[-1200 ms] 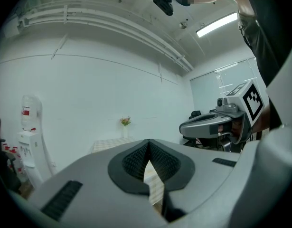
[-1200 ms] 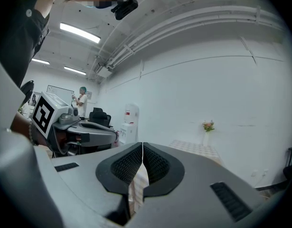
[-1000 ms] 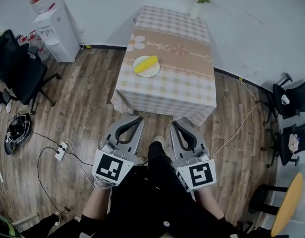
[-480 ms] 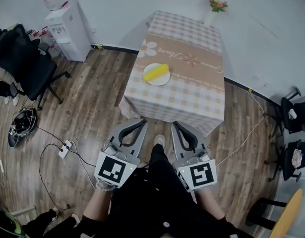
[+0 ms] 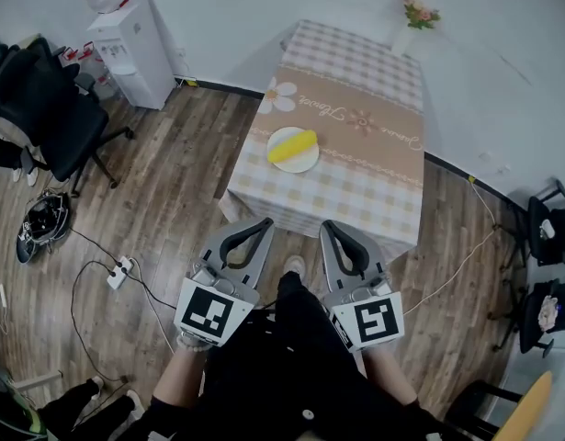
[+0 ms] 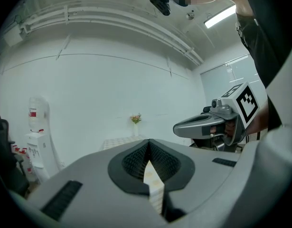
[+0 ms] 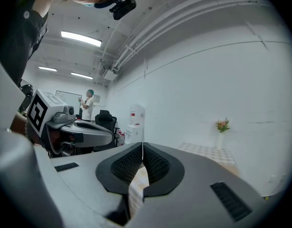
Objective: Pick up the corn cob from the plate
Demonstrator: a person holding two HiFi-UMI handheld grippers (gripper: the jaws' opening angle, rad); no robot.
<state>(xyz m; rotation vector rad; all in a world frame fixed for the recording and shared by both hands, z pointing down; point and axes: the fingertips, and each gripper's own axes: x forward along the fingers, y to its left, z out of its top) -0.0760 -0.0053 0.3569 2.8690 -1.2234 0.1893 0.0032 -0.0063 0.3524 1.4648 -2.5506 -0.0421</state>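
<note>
You have not begun the pick: nothing is grasped, so the whole of it is left to do. The corn cob [image 5: 292, 145] lies on its side on the round white plate [image 5: 302, 163], toward the near left part of the checked-cloth desk [image 5: 365, 177]. Your left gripper [image 5: 265, 221] and right gripper [image 5: 326, 225] hang short of the desk, each with fingers pressed together on nothing (one must spread before reaching). The corn cob looks bright yellow, husked and whole.
</note>
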